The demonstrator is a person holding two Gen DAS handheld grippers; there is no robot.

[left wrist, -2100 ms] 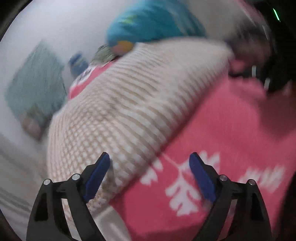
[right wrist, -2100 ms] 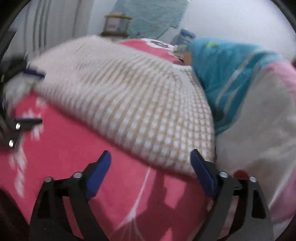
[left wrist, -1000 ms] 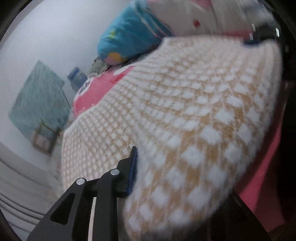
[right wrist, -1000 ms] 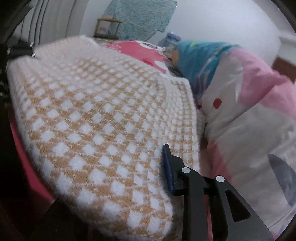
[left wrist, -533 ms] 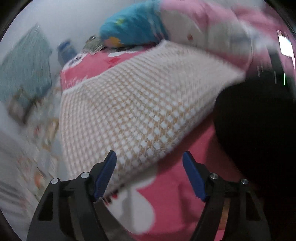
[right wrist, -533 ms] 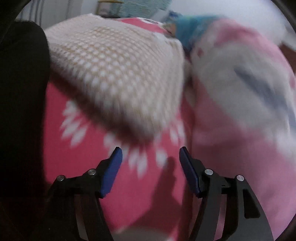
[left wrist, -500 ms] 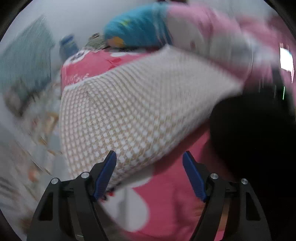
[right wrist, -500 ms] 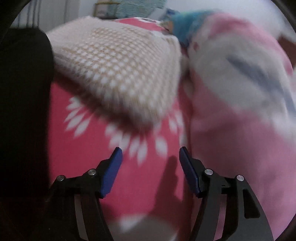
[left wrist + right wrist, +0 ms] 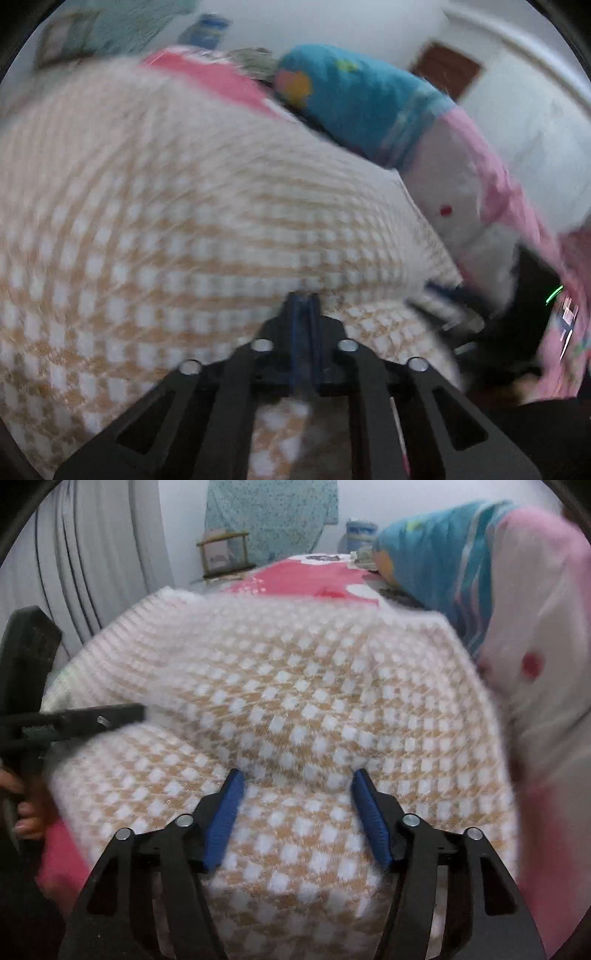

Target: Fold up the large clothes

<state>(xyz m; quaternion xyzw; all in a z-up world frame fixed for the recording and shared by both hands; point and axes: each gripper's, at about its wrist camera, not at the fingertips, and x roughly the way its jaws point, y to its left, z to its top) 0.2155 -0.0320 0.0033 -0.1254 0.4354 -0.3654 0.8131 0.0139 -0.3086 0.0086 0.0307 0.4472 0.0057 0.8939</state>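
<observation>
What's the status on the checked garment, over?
Left gripper shut, pinching the tan-and-white checked knit at its near edge. Right gripper open over the same knit, pads not pressing. Garment spread on pink bedsheet; rolled quilt crowds the right side.

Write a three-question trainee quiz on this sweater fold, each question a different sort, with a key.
1. True or false: the left claw is closed at the edge of the checkered sweater.
2. Multiple choice: the right claw has its blue pads A) clamped together, B) spread apart over the sweater, C) out of view.
3. Fill in: the bed cover under the sweater is mostly ____.

Key: 1 true; 2 B; 3 pink.
</observation>
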